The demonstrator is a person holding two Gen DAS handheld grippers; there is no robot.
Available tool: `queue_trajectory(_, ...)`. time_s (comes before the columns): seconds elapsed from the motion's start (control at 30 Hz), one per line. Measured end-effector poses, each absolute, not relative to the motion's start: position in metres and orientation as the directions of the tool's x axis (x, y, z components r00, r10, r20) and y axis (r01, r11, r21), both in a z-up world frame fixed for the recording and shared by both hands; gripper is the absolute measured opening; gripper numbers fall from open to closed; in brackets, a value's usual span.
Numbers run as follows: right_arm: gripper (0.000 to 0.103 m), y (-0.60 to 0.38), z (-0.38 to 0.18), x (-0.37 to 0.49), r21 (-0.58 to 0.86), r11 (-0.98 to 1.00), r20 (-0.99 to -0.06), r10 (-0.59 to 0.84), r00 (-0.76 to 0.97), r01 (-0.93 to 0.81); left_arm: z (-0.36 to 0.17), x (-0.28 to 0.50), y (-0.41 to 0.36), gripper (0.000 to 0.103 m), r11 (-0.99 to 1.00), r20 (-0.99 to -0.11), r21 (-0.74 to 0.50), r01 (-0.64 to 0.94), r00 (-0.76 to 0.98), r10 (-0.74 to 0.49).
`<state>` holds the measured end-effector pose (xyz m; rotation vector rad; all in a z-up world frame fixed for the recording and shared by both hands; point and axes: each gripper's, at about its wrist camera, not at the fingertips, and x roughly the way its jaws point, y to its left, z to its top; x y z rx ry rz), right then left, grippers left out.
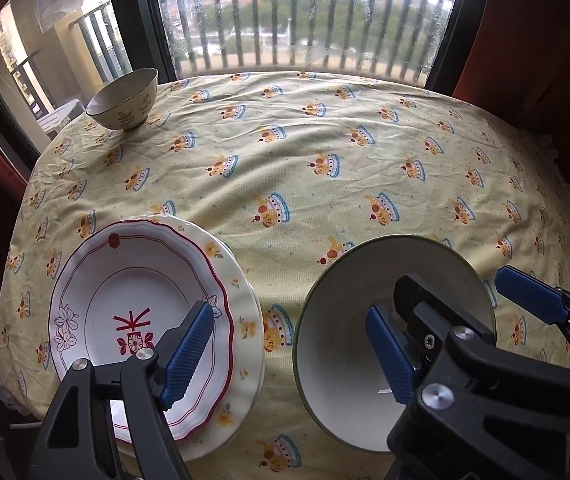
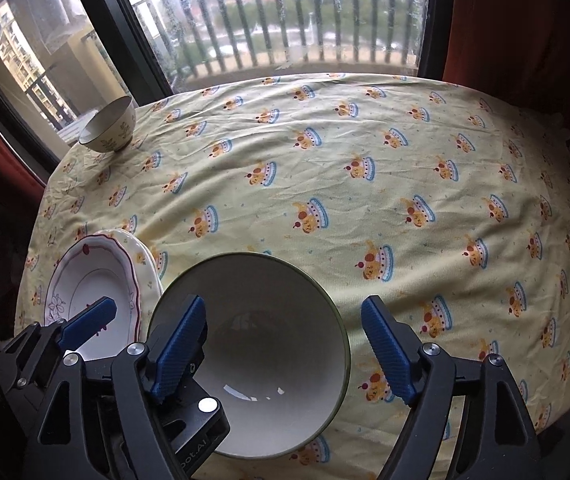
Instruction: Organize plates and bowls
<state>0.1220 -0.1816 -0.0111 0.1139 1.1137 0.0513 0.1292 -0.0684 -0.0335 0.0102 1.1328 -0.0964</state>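
Green-rimmed bowl [image 2: 261, 344] near center: R gripper [image 2: 285, 350] jaws wide, straddling rim for pickup; L gripper [image 1: 291, 354] also wide, idle.

"pot.ai" shows on the left gripper [image 2: 147, 322].

A pale yellow tablecloth [image 1: 305, 168] printed with orange-and-blue crowns carries a white plate [image 1: 125, 320] with red rim and flowers atop a cream plate [image 1: 241, 308] with yellow blossoms, a white, green-rimmed bowl [image 2: 269, 312], and a cream leaf-patterned bowl [image 1: 125, 100].
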Motion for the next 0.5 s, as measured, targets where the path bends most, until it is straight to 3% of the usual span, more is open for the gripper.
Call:
queue_trajectory(0.13, 0.086, -0.169, -0.005, 0.125, 0.115, 0.993, -0.893, 0.094, 0.441, 0.021, -0.027, 0.133, -0.057, 0.090, 0.993, -0.901, -0.044, 0.111, 0.425, -0.088)
queue_trajectory(0.5, 0.087, -0.121, 0.011, 0.134, 0.093, 0.991, -0.887, 0.040, 0.460, 0.094, -0.011, 0.150, -0.010, 0.090, 0.980, -0.892, -0.066, 0.189, 0.430, -0.143)
